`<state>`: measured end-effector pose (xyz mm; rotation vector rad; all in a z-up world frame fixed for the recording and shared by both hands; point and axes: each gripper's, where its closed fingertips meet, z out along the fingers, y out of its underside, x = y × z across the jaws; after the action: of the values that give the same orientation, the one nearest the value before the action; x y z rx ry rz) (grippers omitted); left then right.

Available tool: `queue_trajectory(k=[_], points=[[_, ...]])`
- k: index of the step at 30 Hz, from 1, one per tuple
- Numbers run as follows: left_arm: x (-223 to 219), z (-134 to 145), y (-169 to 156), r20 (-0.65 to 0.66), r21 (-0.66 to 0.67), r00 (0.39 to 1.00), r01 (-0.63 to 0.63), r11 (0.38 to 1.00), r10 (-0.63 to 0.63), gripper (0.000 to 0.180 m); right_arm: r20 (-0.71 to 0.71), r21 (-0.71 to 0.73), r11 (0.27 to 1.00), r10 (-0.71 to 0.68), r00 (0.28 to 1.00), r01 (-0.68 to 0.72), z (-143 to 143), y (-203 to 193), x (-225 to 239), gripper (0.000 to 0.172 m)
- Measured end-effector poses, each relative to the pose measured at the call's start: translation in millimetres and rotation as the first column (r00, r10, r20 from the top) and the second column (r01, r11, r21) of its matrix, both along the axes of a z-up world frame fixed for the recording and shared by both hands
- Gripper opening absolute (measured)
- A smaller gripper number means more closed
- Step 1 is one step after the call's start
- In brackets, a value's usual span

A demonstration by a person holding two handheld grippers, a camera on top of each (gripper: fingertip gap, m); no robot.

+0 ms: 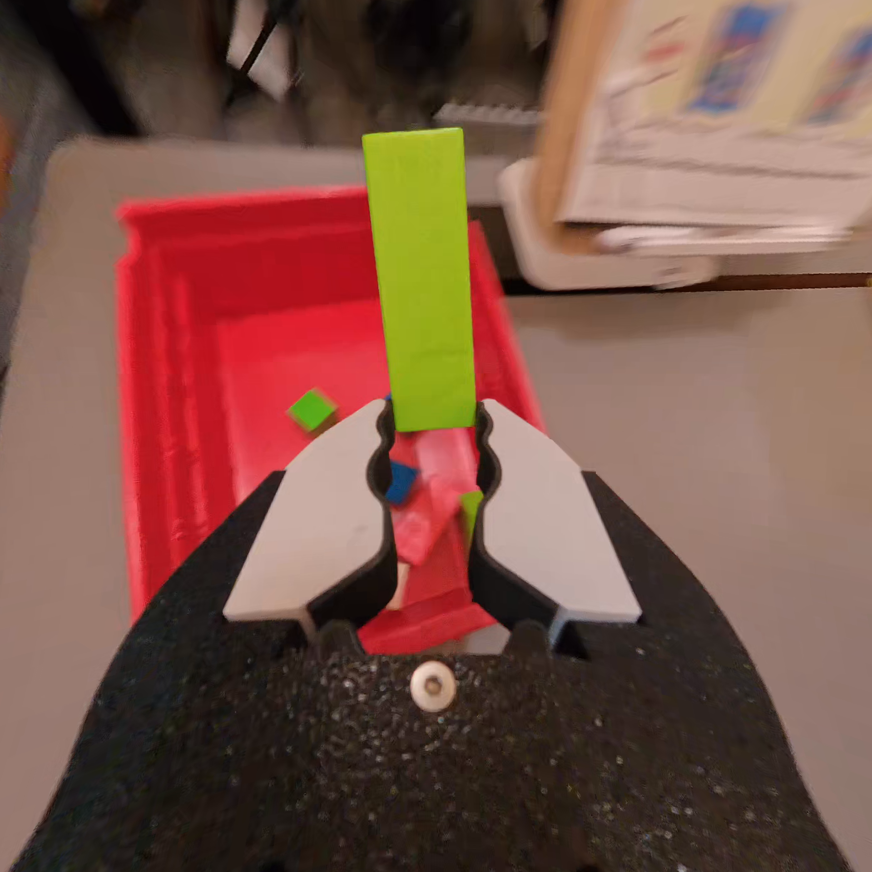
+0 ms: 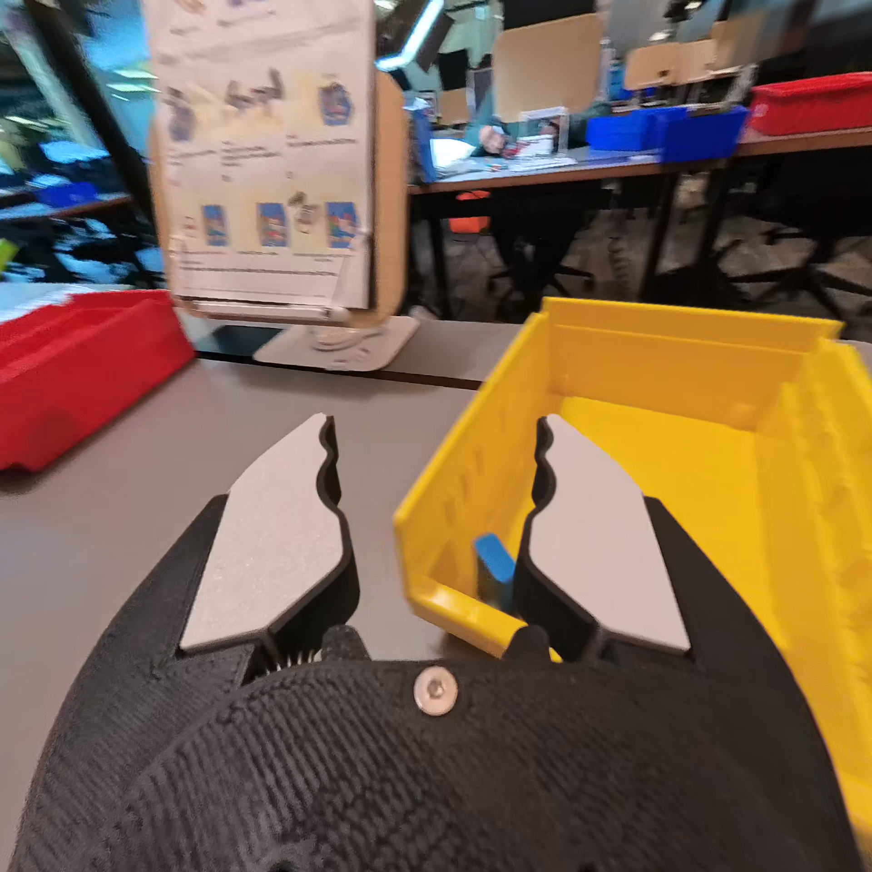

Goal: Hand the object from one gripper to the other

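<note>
Left gripper (image 1: 434, 415): closed around the lower end of a long lime-green block (image 1: 420, 278); both fingertips press its sides, and it stands upright beyond them.
Green block's place: above the red bin (image 1: 155, 377), over its right half.
Red bin: on the grey table (image 1: 684, 424); inside lie a small green cube (image 1: 312, 409), a blue piece (image 1: 401, 483) and several red pieces (image 1: 441, 476), seen between the fingers.
Right gripper (image 2: 434, 429): spread wide with nothing between its fingers, beside the red bin and over the near left wall of a yellow bin (image 2: 472, 472).
Yellow bin: well right of the red bin; a blue block (image 2: 493, 566) stands in its near corner.
Behind the red bin: a blurred stand holding printed sheets (image 2: 264, 155).
</note>
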<state>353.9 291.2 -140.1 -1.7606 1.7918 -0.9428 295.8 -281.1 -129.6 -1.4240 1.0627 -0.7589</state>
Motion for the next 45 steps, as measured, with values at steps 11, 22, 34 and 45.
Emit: queue_trajectory(k=[11, 22, 34, 45], points=[[-159.1, 76.4, -244.0, 0.477, -0.031, 0.543, 0.797, 0.604, -0.691, 0.032, 0.216, 0.369, 0.585, 0.702, 0.679, -0.722, 65.0, 181.4, -86.6, 0.096], [-229.8, 47.6, -344.6, 0.507, -0.027, 0.306, 0.94, 0.341, -0.806, 0.032, 0.34, 0.276, 0.333, 0.843, 0.416, -0.902, 89.4, 228.9, -152.1, 0.068], [-216.0, 39.4, -343.3, 0.551, -0.108, 0.384, 0.913, 0.393, -0.741, 0.035, 0.322, 0.272, 0.343, 0.848, 0.421, -0.899, 81.3, 225.8, -145.6, 0.033], [-199.2, 17.8, -298.0, 0.459, -0.08, 0.502, 0.845, 0.528, -0.733, 0.043, -0.12, 0.066, 0.993, -0.09, 0.989, 0.099, 19.0, -41.9, -17.0, 0.033]])
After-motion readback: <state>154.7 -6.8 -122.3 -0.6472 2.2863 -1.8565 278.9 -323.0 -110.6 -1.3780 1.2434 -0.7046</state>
